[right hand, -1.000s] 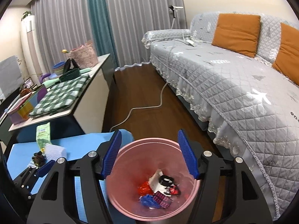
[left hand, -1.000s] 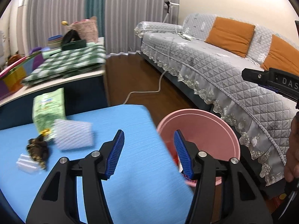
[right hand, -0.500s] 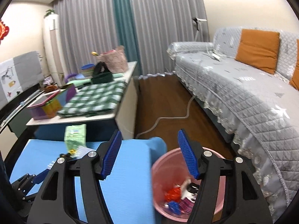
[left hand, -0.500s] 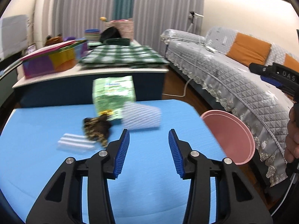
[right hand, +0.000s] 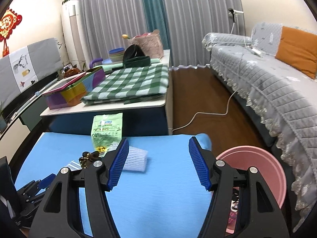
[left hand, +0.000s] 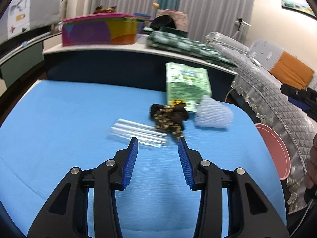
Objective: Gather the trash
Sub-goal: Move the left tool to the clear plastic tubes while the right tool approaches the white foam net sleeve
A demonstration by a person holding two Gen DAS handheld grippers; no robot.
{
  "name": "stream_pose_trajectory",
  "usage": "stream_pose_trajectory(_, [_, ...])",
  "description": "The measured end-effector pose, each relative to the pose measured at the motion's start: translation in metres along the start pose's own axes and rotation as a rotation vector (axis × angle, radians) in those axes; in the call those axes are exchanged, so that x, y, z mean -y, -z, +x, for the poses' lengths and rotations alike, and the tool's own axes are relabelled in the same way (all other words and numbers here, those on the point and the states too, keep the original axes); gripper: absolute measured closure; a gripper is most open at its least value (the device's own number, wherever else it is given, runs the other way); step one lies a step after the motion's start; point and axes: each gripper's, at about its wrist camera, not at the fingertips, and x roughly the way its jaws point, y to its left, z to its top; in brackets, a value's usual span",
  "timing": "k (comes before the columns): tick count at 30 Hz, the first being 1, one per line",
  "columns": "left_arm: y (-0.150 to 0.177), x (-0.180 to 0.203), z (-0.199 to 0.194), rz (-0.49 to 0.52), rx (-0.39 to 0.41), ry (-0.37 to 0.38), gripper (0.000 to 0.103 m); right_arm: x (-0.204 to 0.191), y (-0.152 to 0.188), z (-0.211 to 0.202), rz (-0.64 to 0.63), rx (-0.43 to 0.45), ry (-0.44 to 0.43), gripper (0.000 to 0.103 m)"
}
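1. Since the earlier frames, both claws have been swung away from the pink bin (right hand: 257, 170) and brought over the blue worktop (left hand: 59, 129), where the remaining trash is gathered.
2. The left claw (left hand: 157, 148) is seen with its jaws apart; they have just been closing partway, and nothing is held between them. Its tips are just short of the clear plastic wrapper (left hand: 136, 132) and the dark crumpled wrapper (left hand: 168, 119).
3. The right claw (right hand: 158, 152) is spread wide and empty, above the worktop near the white foam net (right hand: 136, 158).
4. The green packet (left hand: 186, 85) is propped at the far edge of the worktop, touching the dark wrapper and the foam net.
5. All four pieces are judged light. The clear wrapper is likely thin, flat and slippery, so a raised edge would be the place to pinch. The dark wrapper is soft and bunched and could be taken at its middle. The foam net is springy and would be squeezed across its width.
6. Motion blur softens the trash in the left wrist view, so the printing cannot be read. The bin's contents are mostly hidden behind the right claw, and the bin is cut off in the left view.
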Motion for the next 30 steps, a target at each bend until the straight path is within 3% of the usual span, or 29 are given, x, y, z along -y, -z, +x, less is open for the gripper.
stream_pose_trajectory(16, [-0.003,-0.033,0.056,-0.196,-0.11,0.019,0.062,-0.007,0.025,0.09,0.02,-0.179,-0.067,0.04])
stream_pose_trajectory(30, [-0.014,-0.045,0.078,-0.275,-0.106,0.041,0.061,-0.022,0.048,0.137,0.021,-0.272,-0.177,0.04])
